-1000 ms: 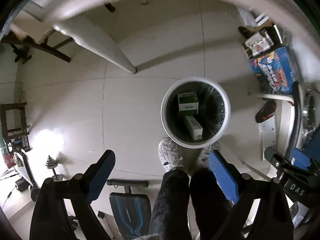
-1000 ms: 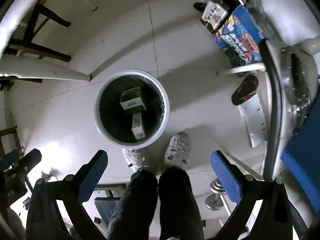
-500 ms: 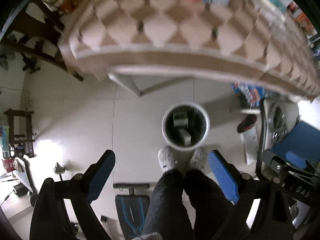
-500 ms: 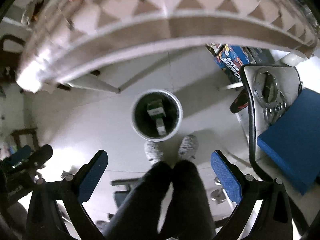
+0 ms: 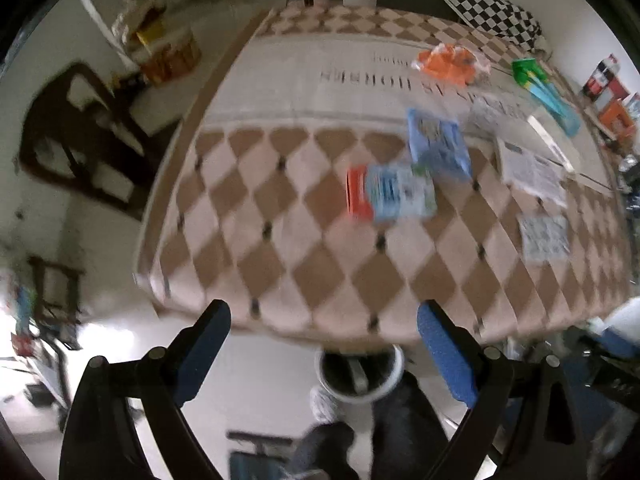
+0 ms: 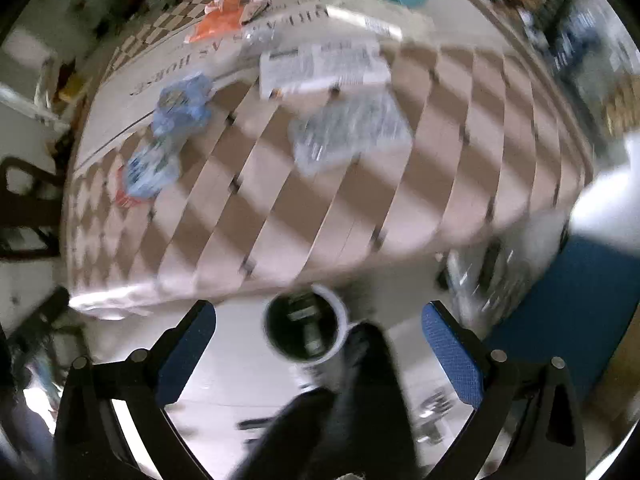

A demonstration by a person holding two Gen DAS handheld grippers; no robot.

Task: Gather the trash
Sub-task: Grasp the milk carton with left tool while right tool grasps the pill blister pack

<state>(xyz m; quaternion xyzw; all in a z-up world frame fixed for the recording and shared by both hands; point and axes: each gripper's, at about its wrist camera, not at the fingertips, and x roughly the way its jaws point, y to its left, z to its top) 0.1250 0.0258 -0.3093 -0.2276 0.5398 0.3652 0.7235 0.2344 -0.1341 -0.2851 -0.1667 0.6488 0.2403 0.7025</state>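
Motion blur is the hazard: with both the left claw [image 5: 322, 338] and right claw [image 6: 318, 334] spread wide and empty, a rushed reach could miss the wrappers [image 5: 390, 196] mid-frame on the bench [image 5: 280, 240], above the bin [image 5: 360, 372] at the lower centre.

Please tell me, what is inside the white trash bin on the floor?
In the right wrist view, the trash bin with its dark liner holds at least two box-like items, blurred. The table edge covers its far rim; anything beneath the boxes is hidden.
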